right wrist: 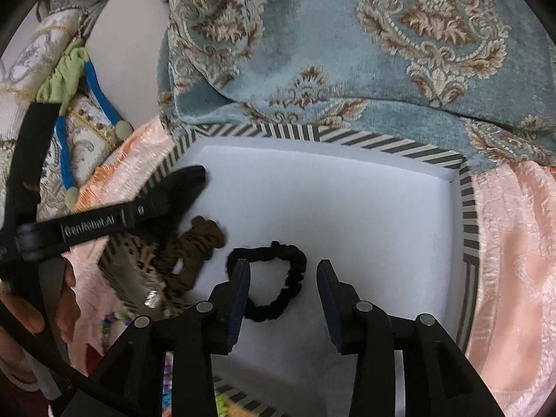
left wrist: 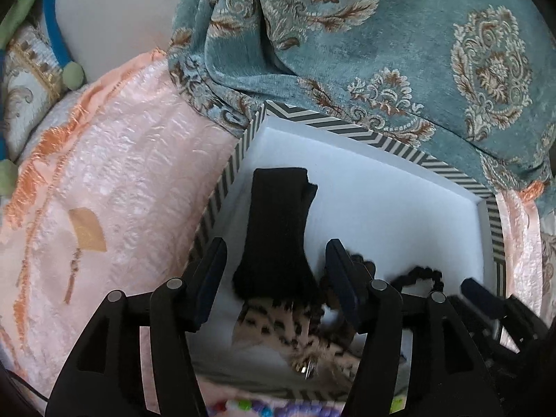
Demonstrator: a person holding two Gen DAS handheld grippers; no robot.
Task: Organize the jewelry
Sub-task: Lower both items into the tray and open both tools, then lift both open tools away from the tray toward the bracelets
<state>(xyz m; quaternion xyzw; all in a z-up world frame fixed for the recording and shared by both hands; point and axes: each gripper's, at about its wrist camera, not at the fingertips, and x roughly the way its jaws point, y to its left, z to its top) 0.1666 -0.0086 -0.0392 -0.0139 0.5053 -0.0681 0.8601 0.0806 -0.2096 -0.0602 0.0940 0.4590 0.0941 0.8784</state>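
Left wrist view looks down into a white-lined box with a striped rim, sitting on pink shiny fabric with a teal patterned cloth at the far side. The left gripper has its jaws spread wide, nothing pinched, with a black fuzzy hair clip lying on the box floor between them. Nearer in there's a leopard-print piece with a small metal bit, which this view shows best. On the right edge a bit of the black scrunchie peeks out.

Right wrist view gives the full scrunchie: a closed loop lying flat on the white floor, near side of the box. The right gripper hangs over it, jaws partly apart, not squeezing it; the left pad overlaps the loop. Only this view shows a brown scrunchie left of the black one, and the left gripper from outside, with a hand at the near left.
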